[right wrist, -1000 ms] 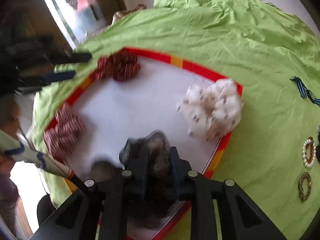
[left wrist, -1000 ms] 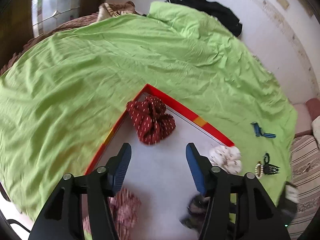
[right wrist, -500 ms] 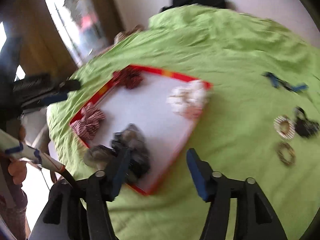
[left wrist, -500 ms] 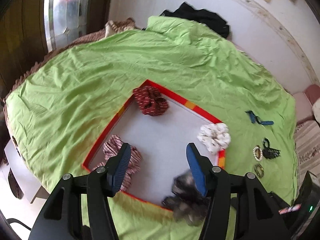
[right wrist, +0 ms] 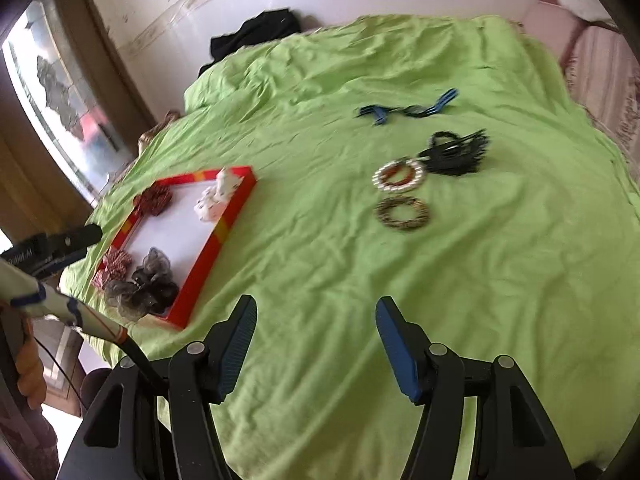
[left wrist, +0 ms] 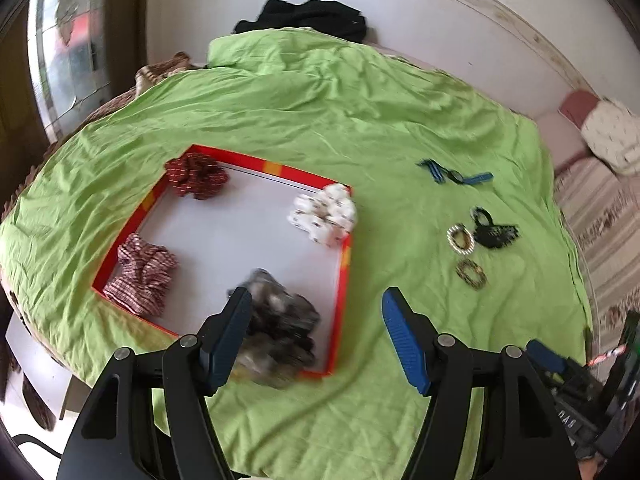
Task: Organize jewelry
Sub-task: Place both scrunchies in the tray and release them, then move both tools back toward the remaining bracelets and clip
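Observation:
A red-rimmed white tray [left wrist: 345, 264] [right wrist: 216, 236] lies on the green bedspread. In it lie a dark red scrunchie [left wrist: 196, 176], a white scrunchie [left wrist: 324, 216] [right wrist: 216, 198], a red checked scrunchie [left wrist: 142, 274] and a dark grey scrunchie [left wrist: 276, 328] [right wrist: 146, 284]. To its right lie a pearl bracelet [left wrist: 460, 238] [right wrist: 398, 176], a brown bracelet [left wrist: 471, 274] [right wrist: 402, 214], a black hair claw [left wrist: 494, 232] [right wrist: 456, 152] and blue clips [left wrist: 452, 174] [right wrist: 404, 110]. My left gripper [left wrist: 316, 336] is open above the tray's near right corner. My right gripper [right wrist: 316, 340] is open over bare bedspread.
The green bedspread [right wrist: 400, 300] covers the bed. A black garment [left wrist: 308, 16] lies at the far edge by the white wall. A window [right wrist: 60, 92] is on the left. Striped cushions [left wrist: 600, 208] lie at the right.
My right gripper opened, left the dark grey scrunchie in the tray's near corner and swung right over the bedspread. My left gripper drew back and turned right.

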Demonstrator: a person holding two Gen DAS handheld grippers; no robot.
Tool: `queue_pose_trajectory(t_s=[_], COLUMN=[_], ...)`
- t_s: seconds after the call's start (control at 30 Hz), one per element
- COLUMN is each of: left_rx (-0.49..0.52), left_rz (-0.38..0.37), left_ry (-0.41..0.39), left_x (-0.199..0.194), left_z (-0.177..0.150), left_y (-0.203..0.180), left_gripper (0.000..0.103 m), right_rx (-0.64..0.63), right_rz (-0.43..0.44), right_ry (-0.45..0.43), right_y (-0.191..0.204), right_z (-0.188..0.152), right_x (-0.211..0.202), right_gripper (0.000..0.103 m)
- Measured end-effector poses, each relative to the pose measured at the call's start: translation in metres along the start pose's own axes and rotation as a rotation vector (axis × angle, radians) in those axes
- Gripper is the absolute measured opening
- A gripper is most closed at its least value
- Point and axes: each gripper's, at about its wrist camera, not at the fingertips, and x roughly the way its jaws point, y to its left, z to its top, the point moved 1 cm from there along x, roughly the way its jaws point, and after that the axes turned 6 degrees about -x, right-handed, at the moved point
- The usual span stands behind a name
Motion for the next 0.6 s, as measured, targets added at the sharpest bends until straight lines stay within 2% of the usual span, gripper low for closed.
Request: queue_pose_trajectory(t_s=[0.3, 0.5, 0.6], left_rx=[0.067, 0.078, 0.096], left_rz=[-0.021, -0.076, -0.073], left_ry=[-0.004, -0.003, 0.003], left_x=[-0.016, -0.028, -0.025], left_z=[-0.015, -0.026, -0.031], left_y=[-0.031, -0.043, -0.051], left_gripper=[0.067, 0.067, 0.071], right_rx=[0.047, 0.094, 0.109], right_rz=[-0.03, -0.086, -0.114], right_ry=[-0.032, -0.057, -0.057], right_y=[-0.016, -0.031, -0.044], right_z=[-0.013, -0.023, -0.028], right_x=[-0.026, -0.053, -0.057], right_gripper=[0.068, 0.068, 0.071])
